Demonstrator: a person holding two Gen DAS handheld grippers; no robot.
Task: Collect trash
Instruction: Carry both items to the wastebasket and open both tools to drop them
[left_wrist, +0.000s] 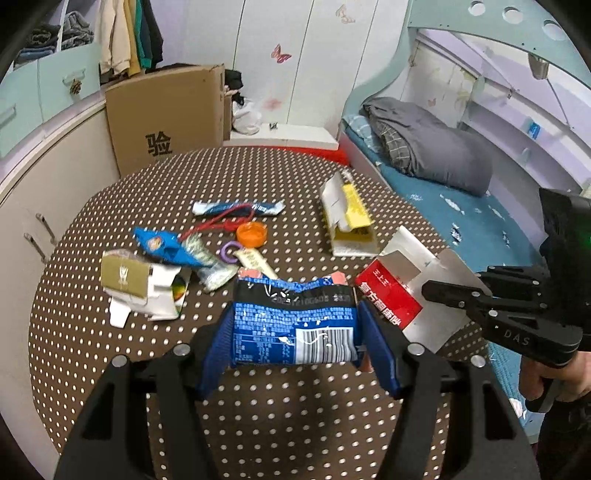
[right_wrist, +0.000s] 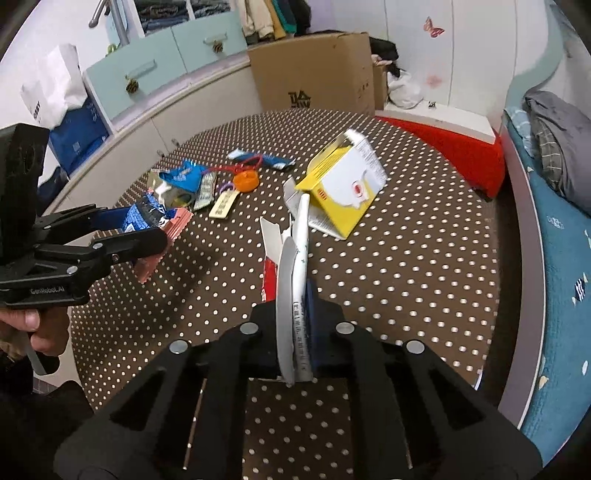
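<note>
Left gripper (left_wrist: 297, 332) clamps my blue snack wrapper (left_wrist: 295, 325); right gripper (right_wrist: 295, 325) pinches the flattened red carton (left_wrist: 391, 302). Next I need a bin, none visible.

Ahead of my left gripper (left_wrist: 295, 343) the near polka-dot table (left_wrist: 92, 350) lies open. Farther on, scattered wrappers (left_wrist: 173, 251) and an orange cap (left_wrist: 252, 234) block the middle; the yellow box (left_wrist: 349, 218) crowds the far right.
</note>
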